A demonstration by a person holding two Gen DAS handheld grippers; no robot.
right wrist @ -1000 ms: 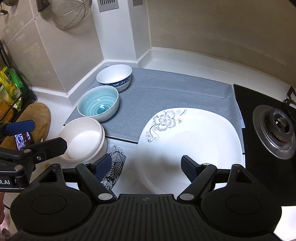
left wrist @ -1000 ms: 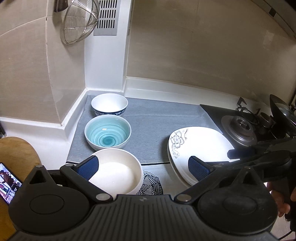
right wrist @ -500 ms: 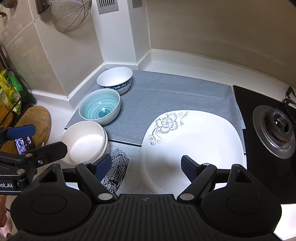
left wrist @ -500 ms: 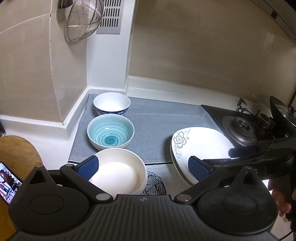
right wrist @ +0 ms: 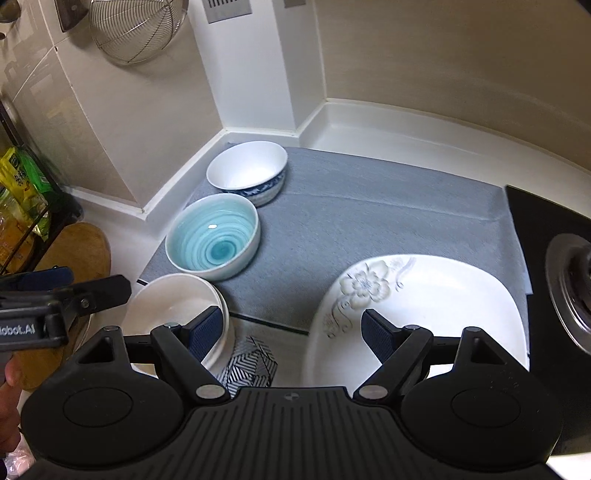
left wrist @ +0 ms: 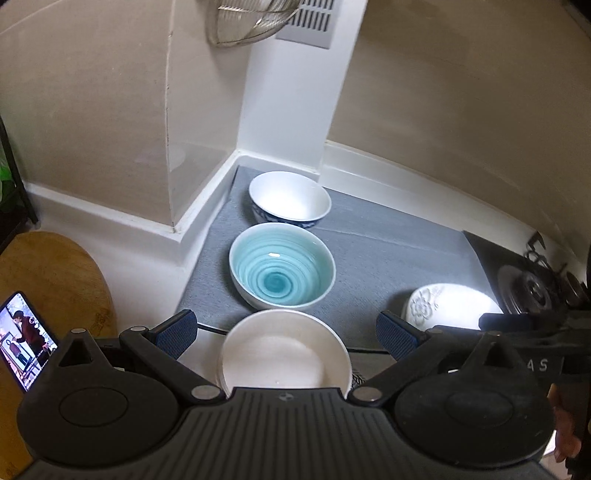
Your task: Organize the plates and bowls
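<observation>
We find three bowls in a row along the left edge of the grey mat (right wrist: 369, 218) that covers the surface: a blue-patterned bowl (right wrist: 248, 170) in the back left corner of the mat, a turquoise bowl (right wrist: 213, 236) just in front of it and touching or nearly touching it, and a plain white bowl (right wrist: 173, 306) nearest us, sitting at the mat's front edge and partly off it. A flowered white plate (right wrist: 424, 306) lies at the front right of the mat, well apart from the bowls, with the stove burner (right wrist: 570, 291) off the mat's right edge. A black-and-white patterned cloth (right wrist: 255, 360) lies on the surface in front of the mat, between the white bowl and the plate. The left gripper (left wrist: 286, 334) hangs above the white bowl with its fingers spread wide, one to each side of the bowl, and nothing clamped. The right gripper (right wrist: 293, 332) is likewise spread wide and holds nothing; its right finger (right wrist: 376, 334) overlaps the near left part of the plate in the picture, and we cannot tell whether it touches. A wire strainer (right wrist: 136, 29) hangs on the wall above the back left corner. A wooden board (left wrist: 48, 280) and a lit phone (left wrist: 26, 350) lie left of the mat.
</observation>
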